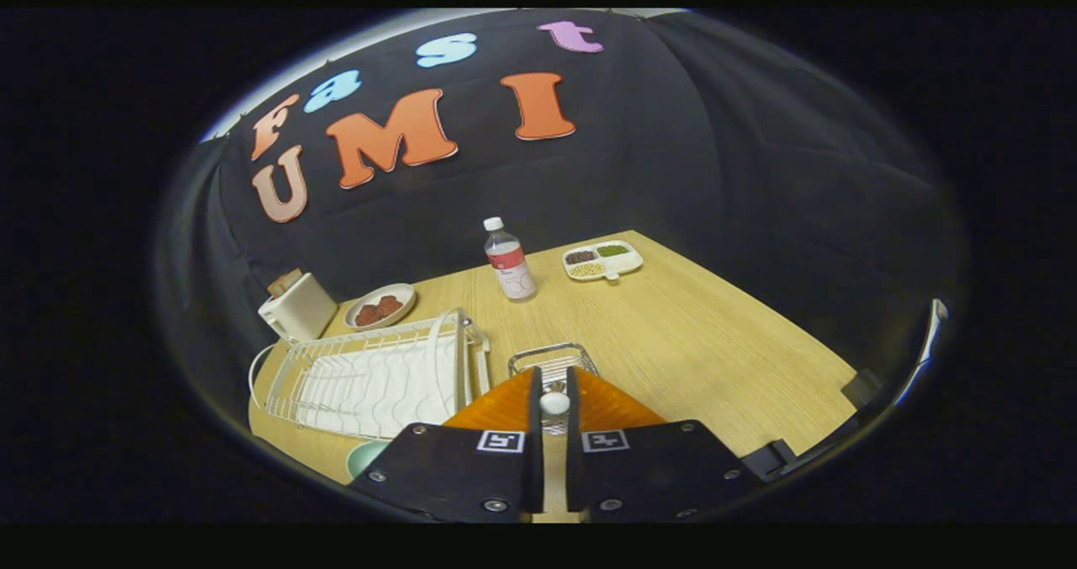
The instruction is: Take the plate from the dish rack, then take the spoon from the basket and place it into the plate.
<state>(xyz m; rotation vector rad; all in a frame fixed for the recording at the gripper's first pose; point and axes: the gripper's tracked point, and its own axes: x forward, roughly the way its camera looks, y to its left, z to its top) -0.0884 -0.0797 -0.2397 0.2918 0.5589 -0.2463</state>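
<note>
Our jaws stand nearly closed, with only a narrow gap between them, and in that gap sits the white rounded end of the spoon (554, 402); both fingers (535, 409) seem to press on it from either side, so we take it as gripped. The gripper (554, 384) hangs just over the small wire basket (551, 358), whose far rim shows just ahead of the fingertips, resting on the wooden desk (673, 342).

Close beside the gripper's left finger, at the near edge of the desk, we see a slice of a pale green plate (365, 455), mostly hidden by the gripper body. Just beyond it lies the white wire dish rack (370, 375), standing to the left of the basket.

Farther back, behind the rack, a white toaster (296, 308) stands at the desk's left corner, with something brown poking from its top. Next to it is a shallow dish (380, 306) holding reddish-brown pieces of food. Past the basket, a clear plastic bottle (509, 262) with a white cap and a red label stands upright. Farthest off, near the desk's back edge, sits a white divided tray (602, 260) with dark, green and yellowish contents in its separate compartments.
</note>
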